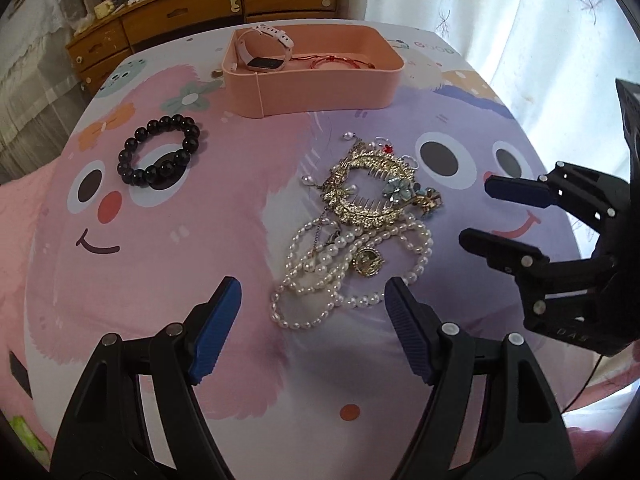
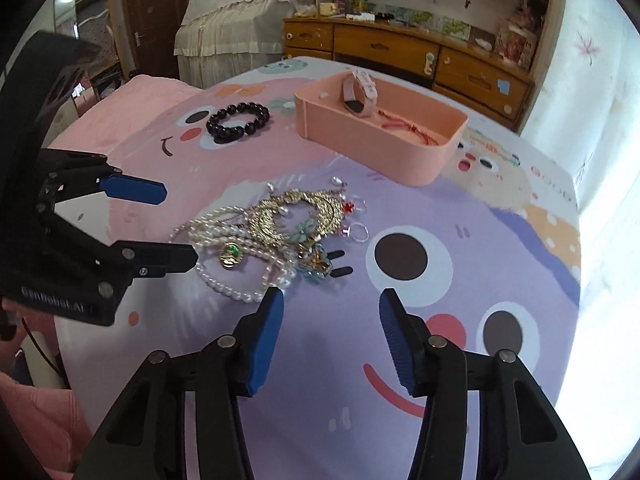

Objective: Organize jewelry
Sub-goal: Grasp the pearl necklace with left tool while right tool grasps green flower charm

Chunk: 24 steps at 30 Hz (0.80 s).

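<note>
A tangled pile lies mid-bed: a pearl necklace (image 1: 344,264) with a gold pendant, a gold hair comb (image 1: 368,192), a blue flower clip and small rings (image 2: 358,232). My left gripper (image 1: 314,300) hovers open just short of the pearls (image 2: 236,240); in the right wrist view it (image 2: 180,226) comes in from the left. My right gripper (image 2: 330,304) is open with nothing between its fingers, near the pile's edge; in the left wrist view it (image 1: 474,214) is at the right. A black bead bracelet (image 1: 160,152) lies apart to the left. The pink tray (image 1: 312,88) holds a pink watch (image 1: 264,50) and a red cord bracelet (image 1: 340,62).
The bed wears a cartoon-face sheet in pink and purple (image 1: 180,240). A wooden dresser (image 1: 200,12) with clutter stands behind the bed. A white curtain (image 1: 520,40) hangs to the right. A covered piece of furniture (image 2: 236,20) and a door are in the back.
</note>
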Motion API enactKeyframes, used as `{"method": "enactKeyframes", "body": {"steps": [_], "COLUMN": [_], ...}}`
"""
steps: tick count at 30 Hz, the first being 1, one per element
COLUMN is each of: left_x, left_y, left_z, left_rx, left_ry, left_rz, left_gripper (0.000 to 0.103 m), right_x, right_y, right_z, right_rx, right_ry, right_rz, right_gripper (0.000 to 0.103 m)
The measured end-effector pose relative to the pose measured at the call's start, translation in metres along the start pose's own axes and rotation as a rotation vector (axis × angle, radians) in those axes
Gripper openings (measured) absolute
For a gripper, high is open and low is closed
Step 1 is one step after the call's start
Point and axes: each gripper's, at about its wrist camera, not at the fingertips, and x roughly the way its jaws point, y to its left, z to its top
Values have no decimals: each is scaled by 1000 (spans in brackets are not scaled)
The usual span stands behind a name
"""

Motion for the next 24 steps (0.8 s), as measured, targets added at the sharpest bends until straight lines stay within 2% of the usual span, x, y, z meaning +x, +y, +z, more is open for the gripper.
{"method": "enactKeyframes", "body": {"steps": [8,12,17,20,22,24], "left_x": [11,20,19,17,16,16], "left_y": [-11,-11,-3,-5,-9,-13], "left_z": [-3,-4,-8,-9,-9,-9], "left_rx": [-5,-35,-78,-69,-46,-37], "left_ry": [-41,-7,-4,-4,-8,-10], "left_rz": [49,103,60,41,31,21], "left_gripper": [69,58,51,34,22,15], "right_x": [15,22,29,35,38,40], "right_y": [7,9,9,7,5,3], "right_z": [11,15,19,24,25,25], "right_rx": [14,17,30,37,58,73], "right_ry": [-38,-39,-44,-45,-39,-34], "right_rz": [42,62,87,93,99,102], "right_gripper": [47,44,43,42,32,26]}}
